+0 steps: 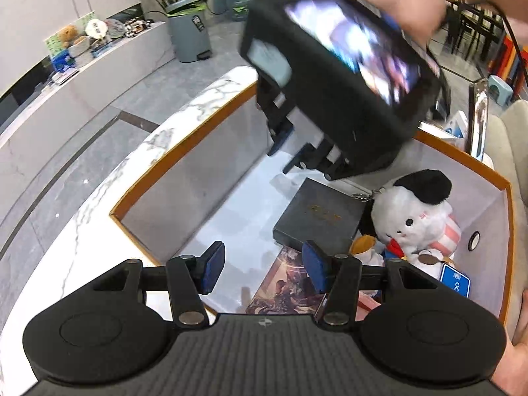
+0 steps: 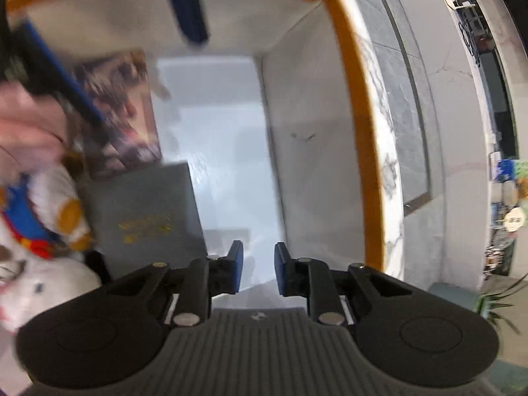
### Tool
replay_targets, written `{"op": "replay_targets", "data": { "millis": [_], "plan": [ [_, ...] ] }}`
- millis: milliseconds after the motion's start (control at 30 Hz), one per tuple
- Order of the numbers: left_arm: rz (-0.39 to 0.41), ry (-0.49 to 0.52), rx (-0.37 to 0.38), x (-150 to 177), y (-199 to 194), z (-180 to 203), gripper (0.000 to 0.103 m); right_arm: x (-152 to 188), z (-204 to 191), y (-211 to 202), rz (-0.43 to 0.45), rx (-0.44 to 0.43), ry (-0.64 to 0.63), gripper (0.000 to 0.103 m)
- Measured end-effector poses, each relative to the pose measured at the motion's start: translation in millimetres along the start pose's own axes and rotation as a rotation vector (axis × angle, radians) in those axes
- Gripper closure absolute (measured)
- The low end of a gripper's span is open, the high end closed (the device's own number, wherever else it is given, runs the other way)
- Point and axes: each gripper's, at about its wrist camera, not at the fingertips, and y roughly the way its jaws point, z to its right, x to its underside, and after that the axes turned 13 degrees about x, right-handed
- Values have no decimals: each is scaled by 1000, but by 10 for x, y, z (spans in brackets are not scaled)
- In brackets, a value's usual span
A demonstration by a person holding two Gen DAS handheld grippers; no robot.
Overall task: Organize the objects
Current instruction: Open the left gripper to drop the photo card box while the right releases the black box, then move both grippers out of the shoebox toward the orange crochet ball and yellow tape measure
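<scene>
Left wrist view: left gripper hangs over the near end of the box, jaws spread, nothing between the pads. The right gripper shows here from outside, motion-blurred, held from above by a hand over the far part of the box; its jaw gap cannot be read from this side. Only this view takes in the room beyond: grey bin, water bottle, a shelf with small items.

Right wrist view: right gripper points down into the box, jaws narrowly apart, nothing pinched, bare white floor below them. The left gripper's blue pads enter at the top edge, blurred. This view alone shows the clear right half of the box floor in full.

Box contents, all toward one side:
- dark grey case, flat, gold lettering on top.
- picture card, flat, just beside the case.
- white plush with black cap, against the wall next to the case.
- blue tag beside the plush, seen in the left view only.

Box stands on a marble counter.
</scene>
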Motion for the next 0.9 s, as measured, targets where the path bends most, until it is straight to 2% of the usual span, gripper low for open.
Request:
{"op": "replay_targets", "data": {
  "millis": [133, 200, 233, 433, 600, 800, 900],
  "plan": [
    [7, -14, -10, 41, 16, -15, 41, -25, -175, 57, 31, 12, -23, 89],
    [14, -22, -11, 46, -7, -12, 41, -41, -236, 33, 59, -20, -22, 96],
    [17, -27, -7, 50, -6, -17, 41, -49, -258, 16, 70, -41, -19, 103],
    [33, -52, 6, 57, -50, 8, 41, -97, -269, -118, 135, -77, 13, 103],
    [82, -88, 16, 49, -156, 58, 44, -129, -245, -115, 84, -52, 35, 102],
    [161, -54, -37, 100, -496, 254, 45, -46, -83, -405, 94, 14, 196, 96],
    [173, -12, -88, 180, -694, 407, 45, 6, 22, -650, 122, 6, 324, 94]
  ]
}}
